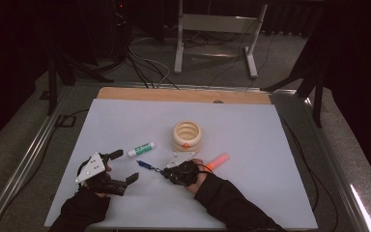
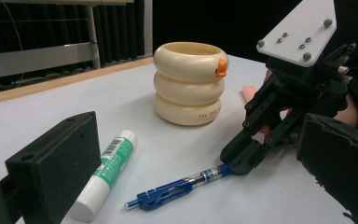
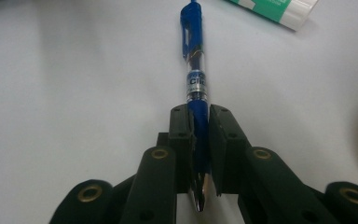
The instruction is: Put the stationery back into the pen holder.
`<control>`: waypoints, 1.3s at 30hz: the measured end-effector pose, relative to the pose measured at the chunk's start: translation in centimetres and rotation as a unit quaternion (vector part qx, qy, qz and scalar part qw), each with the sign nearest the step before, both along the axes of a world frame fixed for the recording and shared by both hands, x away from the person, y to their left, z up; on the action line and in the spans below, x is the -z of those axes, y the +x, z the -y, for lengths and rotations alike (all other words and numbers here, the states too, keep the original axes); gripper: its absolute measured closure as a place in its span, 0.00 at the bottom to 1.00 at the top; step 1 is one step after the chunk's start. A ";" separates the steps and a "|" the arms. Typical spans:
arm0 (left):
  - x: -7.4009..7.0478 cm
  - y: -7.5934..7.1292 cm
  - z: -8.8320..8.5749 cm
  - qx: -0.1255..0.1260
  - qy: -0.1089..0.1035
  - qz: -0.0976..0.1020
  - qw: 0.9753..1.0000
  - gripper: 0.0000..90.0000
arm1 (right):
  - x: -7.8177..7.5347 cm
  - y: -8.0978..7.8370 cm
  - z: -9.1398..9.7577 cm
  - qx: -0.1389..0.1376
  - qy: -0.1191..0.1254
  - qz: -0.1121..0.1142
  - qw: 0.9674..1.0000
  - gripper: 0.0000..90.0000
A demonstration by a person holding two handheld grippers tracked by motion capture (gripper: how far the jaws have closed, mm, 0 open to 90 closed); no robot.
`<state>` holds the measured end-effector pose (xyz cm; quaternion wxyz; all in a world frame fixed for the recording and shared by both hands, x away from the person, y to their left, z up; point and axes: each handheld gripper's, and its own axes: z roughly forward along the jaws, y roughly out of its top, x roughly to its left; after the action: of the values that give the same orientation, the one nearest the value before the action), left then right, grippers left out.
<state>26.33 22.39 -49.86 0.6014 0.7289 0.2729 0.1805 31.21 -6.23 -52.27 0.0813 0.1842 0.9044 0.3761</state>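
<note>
fingers: right gripper (image 3: 199, 140) clamped on pen (image 3: 195, 70), left gripper (image 1: 124, 167) apart | step: grasp | next: lift pen toward far cup (image 1: 187, 136)

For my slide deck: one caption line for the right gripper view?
The right gripper shut on a blue pen lying on the white table, a glue stick beyond.
</note>
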 end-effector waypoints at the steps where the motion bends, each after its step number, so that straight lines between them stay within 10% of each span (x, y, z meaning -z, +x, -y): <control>1: 0.0 0.0 0.0 0.000 0.000 0.000 1.000 0.00 | 0.0 0.0 0.0 0.000 0.000 0.000 1.000 0.90; 9: -0.3 0.2 0.2 0.035 0.000 0.010 0.999 0.00 | -1.9 0.0 1.3 -0.019 0.025 -0.034 0.999 0.90; 17: -1.6 0.5 1.8 0.036 0.067 0.011 0.997 0.00 | -3.9 0.9 2.4 -0.007 0.040 -0.074 0.996 0.89; 26: -1.5 0.5 4.4 0.058 0.172 0.050 0.982 0.06 | -5.4 1.5 1.8 -0.011 0.029 -0.087 0.996 0.89; 30: -1.2 0.3 5.1 0.051 0.227 0.084 0.969 0.19 | -5.6 1.7 1.6 -0.009 0.028 -0.094 0.995 0.89; 36: -0.8 -0.1 6.3 0.038 0.304 0.152 0.940 0.38 | -5.7 2.0 1.5 -0.001 0.027 -0.111 0.993 0.89; 37: -0.8 -0.1 6.3 0.038 0.304 0.152 0.940 0.40 | -5.7 2.0 1.5 -0.001 0.027 -0.111 0.993 0.89; 39: -0.6 -0.2 6.8 0.036 0.333 0.178 0.925 0.46 | -5.7 2.1 1.4 0.000 0.022 -0.114 0.993 0.89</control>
<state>26.13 15.61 -49.27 0.3687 0.8523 0.0592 0.3663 33.26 -7.65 -46.55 -0.0262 0.2279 0.8991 0.3728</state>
